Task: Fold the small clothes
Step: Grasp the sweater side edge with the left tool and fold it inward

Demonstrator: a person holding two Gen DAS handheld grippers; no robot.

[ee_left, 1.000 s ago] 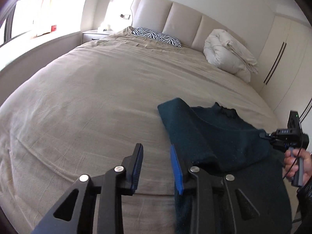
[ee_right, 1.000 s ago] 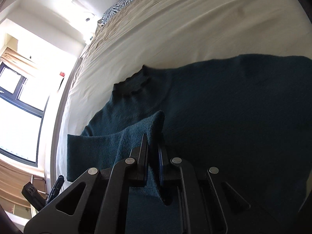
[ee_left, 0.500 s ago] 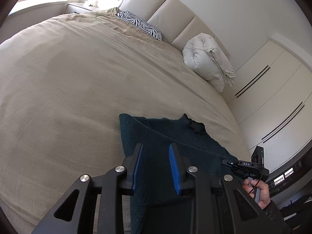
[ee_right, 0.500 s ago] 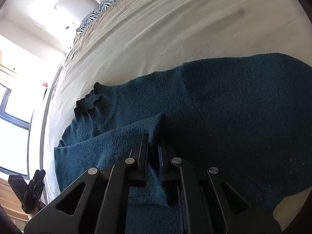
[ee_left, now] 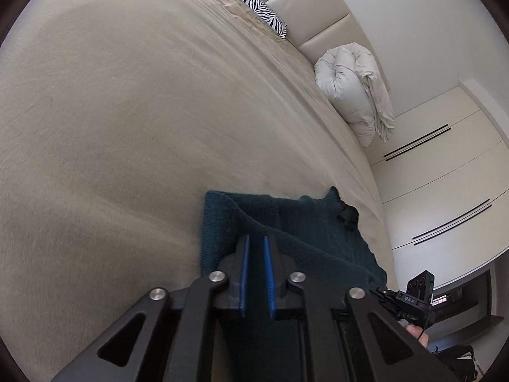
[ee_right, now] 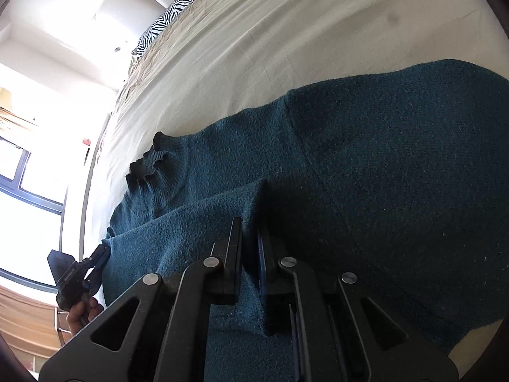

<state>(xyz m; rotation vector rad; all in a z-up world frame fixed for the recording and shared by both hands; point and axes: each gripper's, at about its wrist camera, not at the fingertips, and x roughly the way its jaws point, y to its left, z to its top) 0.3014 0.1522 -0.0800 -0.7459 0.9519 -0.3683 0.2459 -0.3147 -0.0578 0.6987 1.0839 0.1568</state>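
Observation:
A dark teal knitted sweater (ee_left: 311, 222) lies on the beige bed (ee_left: 127, 111), its collar toward the headboard. In the left wrist view my left gripper (ee_left: 255, 238) has its blue pads nearly together, closing on the sweater's folded left side, with knit between them. The right wrist view shows that left gripper (ee_right: 98, 256) at the sweater's (ee_right: 381, 159) edge, held by a hand (ee_right: 82, 315). My right gripper (ee_right: 249, 226) is shut on a raised fold of the sweater. From the left wrist view the right gripper (ee_left: 386, 296) sits at the garment's lower right edge.
A zebra-striped pillow (ee_left: 254, 3) and a rolled white duvet (ee_left: 353, 86) rest against the padded headboard (ee_left: 318, 9). White wardrobe doors (ee_left: 445, 175) stand to the right of the bed. A bright window (ee_right: 31, 175) is on the far side. Bare sheet spreads to the left.
My left gripper has swung right and down onto the sweater, and its jaws have gone from apart to nearly together on the folded edge. The right gripper sank slightly, still gripping its fold.

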